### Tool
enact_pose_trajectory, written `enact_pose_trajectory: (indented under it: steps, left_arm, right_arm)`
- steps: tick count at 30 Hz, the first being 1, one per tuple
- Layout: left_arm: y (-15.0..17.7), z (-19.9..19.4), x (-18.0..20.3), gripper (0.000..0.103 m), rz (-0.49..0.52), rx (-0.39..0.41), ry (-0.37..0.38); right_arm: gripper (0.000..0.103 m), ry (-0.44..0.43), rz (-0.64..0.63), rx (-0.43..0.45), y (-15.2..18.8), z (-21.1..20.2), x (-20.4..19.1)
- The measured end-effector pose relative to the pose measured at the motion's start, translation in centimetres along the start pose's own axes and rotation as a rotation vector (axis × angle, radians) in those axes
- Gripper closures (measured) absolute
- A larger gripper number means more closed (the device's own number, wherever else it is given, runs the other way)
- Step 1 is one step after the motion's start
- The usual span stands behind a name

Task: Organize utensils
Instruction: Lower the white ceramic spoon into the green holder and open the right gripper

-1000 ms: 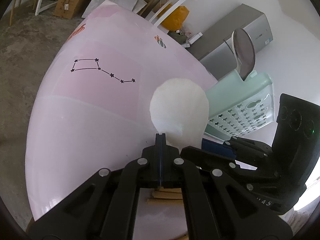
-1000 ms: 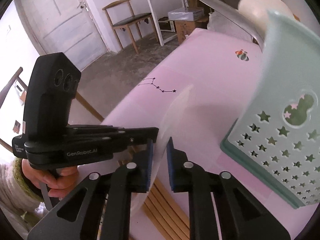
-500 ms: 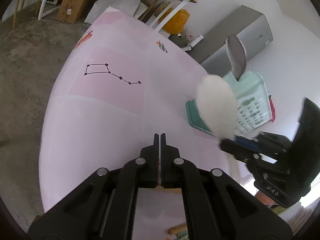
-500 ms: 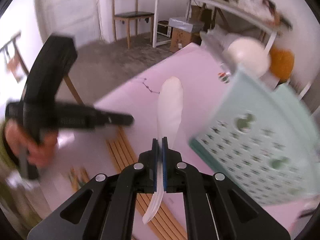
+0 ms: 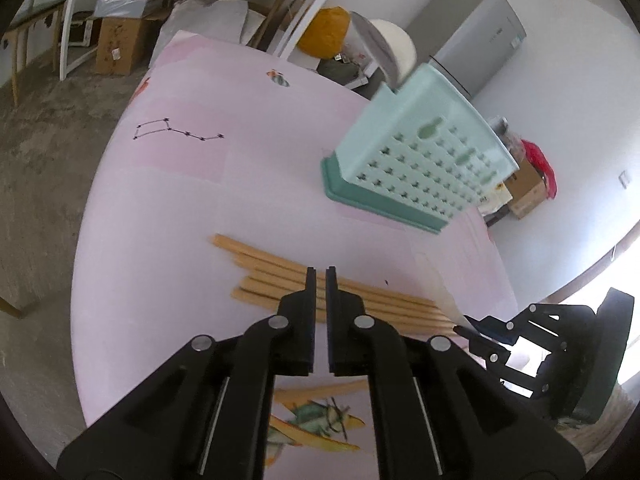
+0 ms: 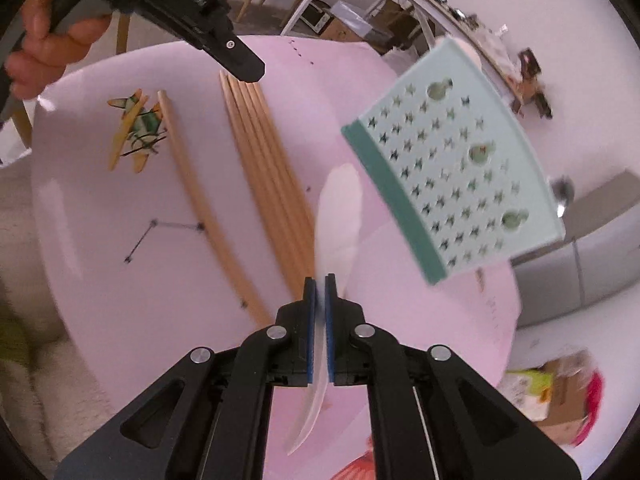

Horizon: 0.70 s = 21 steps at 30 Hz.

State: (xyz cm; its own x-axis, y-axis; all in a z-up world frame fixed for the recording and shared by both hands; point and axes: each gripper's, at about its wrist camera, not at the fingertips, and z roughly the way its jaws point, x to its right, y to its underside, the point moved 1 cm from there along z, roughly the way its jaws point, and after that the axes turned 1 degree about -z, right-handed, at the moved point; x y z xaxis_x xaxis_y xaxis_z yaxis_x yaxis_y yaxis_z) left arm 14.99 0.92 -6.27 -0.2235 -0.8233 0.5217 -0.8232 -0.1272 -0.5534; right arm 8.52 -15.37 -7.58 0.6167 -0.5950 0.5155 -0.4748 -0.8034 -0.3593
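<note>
My right gripper grips a white spoon by its handle, bowl pointing away over the pink table; its jaws are opening, though the pads still press the handle. My left gripper hangs empty over a bundle of wooden chopsticks; its jaws are opening and show only a thin slit. In the right wrist view the left gripper hovers at the far end of the chopsticks. A single chopstick lies apart, to their left. A mint utensil holder stands beyond, holding a metal spoon.
The round table has a pink cloth with an airplane print. A person's hand holds the left gripper. The right gripper is at the table's right edge. A grey cabinet, a white desk and boxes stand behind.
The white spoon left the left gripper's jaws and went to the right gripper, which swung it right and down beside the chopsticks. The left gripper pulled back and up, showing a slit.
</note>
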Motion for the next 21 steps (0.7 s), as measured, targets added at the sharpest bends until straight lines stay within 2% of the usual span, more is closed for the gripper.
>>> enact_pose_trajectory:
  steps: [1,3,5,7,9,14,17,19,21]
  left_arm:
    - [0.2,0.0,0.3,0.099,0.006,-0.003,0.0]
    - [0.5,0.0,0.6,0.099,0.018,-0.006,-0.006]
    - [0.7,0.3,0.9,0.099,0.029,-0.008,-0.015]
    - [0.8,0.3,1.2,0.099,0.039,-0.008,-0.015]
    - [0.9,0.4,1.6,0.098,0.053,-0.002,-0.007]
    - [1.2,0.9,2.8,0.098,0.097,0.001,0.047]
    - [1.4,1.9,3.4,0.098,0.112,-0.024,0.043]
    - [1.3,2.3,3.6,0.098,0.119,-0.033,0.037]
    - [1.3,2.5,3.8,0.098,0.129,-0.035,0.029]
  right_arm:
    - [0.092,-0.023,0.025,0.002,0.3,-0.1,0.3]
    - [0.078,-0.105,0.101,0.021,1.0,-0.5,1.3]
    - [0.072,-0.222,0.207,0.053,1.3,-0.8,3.1]
    - [0.071,-0.334,0.331,0.087,1.7,-1.0,4.9]
    - [0.067,-0.393,0.429,0.1,2.2,-0.4,6.9]
    - [0.067,-0.591,0.742,0.067,4.2,4.0,11.9]
    - [0.067,-0.686,0.844,0.029,5.6,7.1,13.2]
    - [0.067,-0.774,0.888,0.048,6.1,8.2,13.8]
    - [0.067,-0.812,0.896,0.057,6.0,8.3,14.0]
